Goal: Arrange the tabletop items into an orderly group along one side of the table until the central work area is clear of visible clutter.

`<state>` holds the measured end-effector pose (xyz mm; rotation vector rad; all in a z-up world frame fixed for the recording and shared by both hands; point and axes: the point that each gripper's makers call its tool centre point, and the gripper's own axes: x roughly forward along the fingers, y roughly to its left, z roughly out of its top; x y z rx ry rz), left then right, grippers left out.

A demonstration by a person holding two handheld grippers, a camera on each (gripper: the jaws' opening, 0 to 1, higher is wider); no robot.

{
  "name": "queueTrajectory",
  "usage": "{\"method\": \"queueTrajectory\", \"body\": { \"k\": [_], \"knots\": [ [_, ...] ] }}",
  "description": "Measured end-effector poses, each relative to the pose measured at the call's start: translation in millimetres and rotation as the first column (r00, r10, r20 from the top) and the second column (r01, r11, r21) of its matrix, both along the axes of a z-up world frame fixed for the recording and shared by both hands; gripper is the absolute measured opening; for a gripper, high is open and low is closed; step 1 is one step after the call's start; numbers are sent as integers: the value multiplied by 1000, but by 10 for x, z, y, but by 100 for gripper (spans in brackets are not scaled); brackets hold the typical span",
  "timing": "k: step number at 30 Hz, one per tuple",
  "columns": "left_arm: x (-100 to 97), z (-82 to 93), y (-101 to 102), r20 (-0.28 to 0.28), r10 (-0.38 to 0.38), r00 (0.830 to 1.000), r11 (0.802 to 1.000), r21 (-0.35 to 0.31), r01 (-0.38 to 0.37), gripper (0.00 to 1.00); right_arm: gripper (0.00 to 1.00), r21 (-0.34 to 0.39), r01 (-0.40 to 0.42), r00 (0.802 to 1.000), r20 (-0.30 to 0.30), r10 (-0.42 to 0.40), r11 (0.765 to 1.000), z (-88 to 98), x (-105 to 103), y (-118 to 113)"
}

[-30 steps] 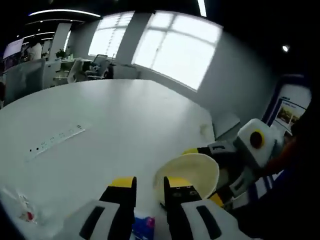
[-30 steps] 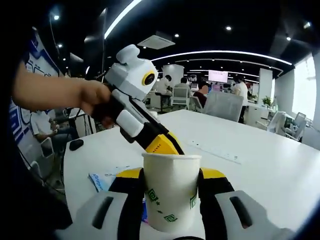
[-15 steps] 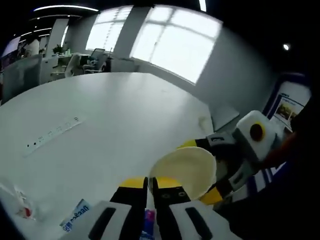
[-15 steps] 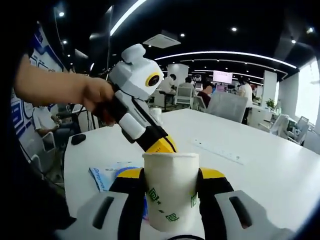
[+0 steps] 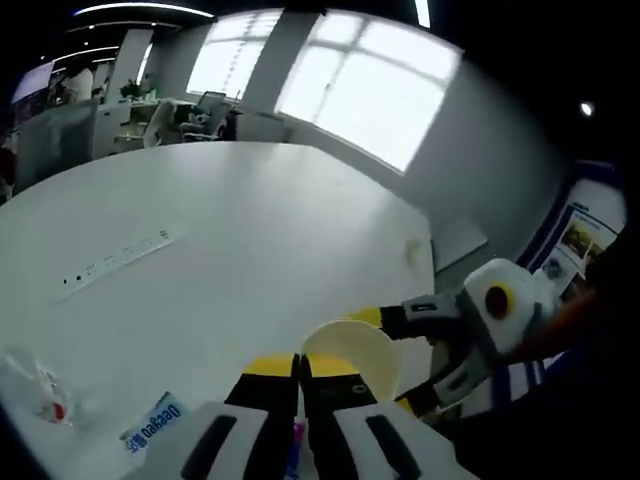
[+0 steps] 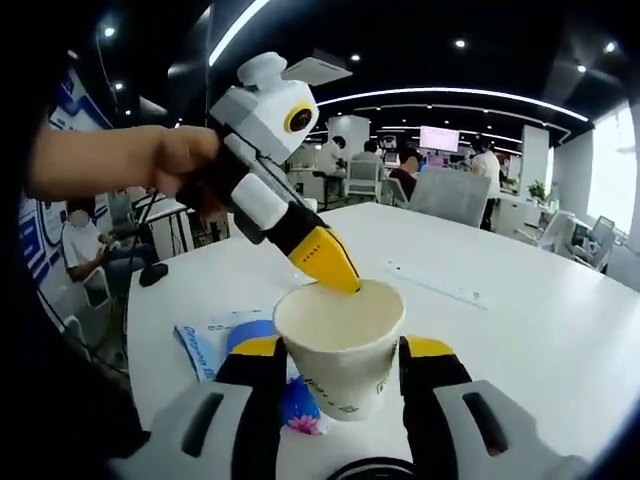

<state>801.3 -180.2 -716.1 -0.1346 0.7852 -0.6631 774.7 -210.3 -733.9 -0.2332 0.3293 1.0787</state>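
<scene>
In the left gripper view, the left gripper (image 5: pixel 298 375) has its jaws almost together, and a thin blue and pink thing shows between them at the bottom edge. I cannot tell if it is truly pinched. Just beyond the yellow tips I see the paper cup (image 5: pixel 352 352), open mouth toward me, with the right gripper (image 5: pixel 415 360) around it. A flat blue-and-white packet (image 5: pixel 152 422) lies on the white counter (image 5: pixel 240 230) to the left of my jaws. A crumpled clear wrapper with a red spot (image 5: pixel 40 395) lies further left, and a long white power strip (image 5: pixel 115 266) lies well apart toward the middle.

In the right gripper view, the right gripper (image 6: pixel 340 362) holds the paper cup (image 6: pixel 340 345) between its two jaws, low on the cup wall, and the cup tilts a little toward the camera. The left gripper (image 6: pixel 325 258) comes from the upper left in a person's hand (image 6: pixel 185 160), and its yellow tip is at the cup rim. Under the cup lie the blue-and-white packet (image 6: pixel 205 340) and a small blue and pink wrapper (image 6: pixel 300 405).

I judge the cup to be light, thin and easy to crush, so the grip should be gentle and on the lower wall. The packet is flat and soft, so it is best taken by an edge.
</scene>
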Motion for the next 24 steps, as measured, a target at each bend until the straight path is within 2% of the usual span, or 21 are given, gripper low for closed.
{"method": "queueTrajectory", "body": {
  "k": [5,11,19,24],
  "knots": [
    [24,6,78,-10,36,999,999,17,-36,0,53,16,26,1000,-16,-26,1000,20,21,-66],
    [121,-19,335,-10,140,990,989,43,-140,0,62,20,60,998,-38,-59,998,9,19,-165],
    [201,-45,599,-13,195,981,979,66,-194,0,72,22,93,993,-71,-91,995,-27,-12,-319],
    [254,-84,799,-11,246,969,966,85,-244,0,78,30,116,990,-82,-113,993,-30,-22,-403]
  ]
}}
